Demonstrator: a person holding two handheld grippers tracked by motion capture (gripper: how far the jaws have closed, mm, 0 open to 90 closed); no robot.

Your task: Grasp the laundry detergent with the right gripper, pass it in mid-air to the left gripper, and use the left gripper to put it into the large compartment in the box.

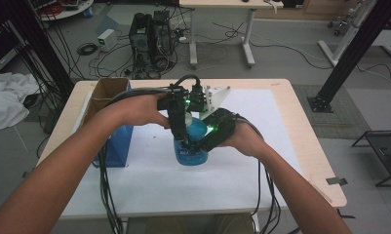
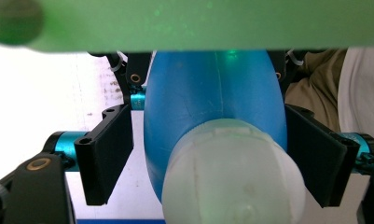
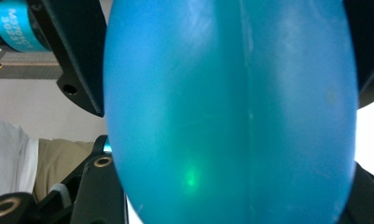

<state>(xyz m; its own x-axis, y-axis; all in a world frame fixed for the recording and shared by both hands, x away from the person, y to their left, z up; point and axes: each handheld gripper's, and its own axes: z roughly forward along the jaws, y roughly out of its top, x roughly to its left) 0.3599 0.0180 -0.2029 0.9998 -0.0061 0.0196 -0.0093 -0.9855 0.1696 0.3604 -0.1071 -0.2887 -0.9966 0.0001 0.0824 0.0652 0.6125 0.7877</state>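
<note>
Forearms come in from the bottom of the high view and meet over the middle of the bench (image 1: 290, 122), a pale wood top under a white sheet. Cables hang off its near edge.

Between the hands stands a blue bottle (image 1: 192, 144), smooth, glossy plastic, egg-shaped in the body, with a seam running down its side and pale print low on the front. In the left gripper view it shows a white, matte, rounded cap (image 2: 231, 177), slightly scuffed, close to the lens.

From the right, the right hand-held gripper (image 1: 213, 130) pinches the bottle's body: in the right gripper view the blue wall (image 3: 231, 112) bulges between the black jaws, with a green light spot on it. From above, the left hand-held gripper (image 1: 181, 127) points down over the bottle's top. Its flat black pads (image 2: 105, 154) stand on either side of the cap and shoulder, spread, with a sliver of white showing between each pad and the bottle; no contact can be seen. Teal metal rods carry the pads.

Just left of the bottle, a blue box (image 1: 116, 146) stands against an open cardboard carton (image 1: 105, 92), which crowds the left hand's side of the bench.

Beyond the far edge, on the grey floor, are a dark computer case (image 1: 151, 34) amid tangled wires, the legs of a white desk (image 1: 220, 34), and a black frame post (image 1: 351, 53). White cloth (image 1: 5, 97) lies far left.
</note>
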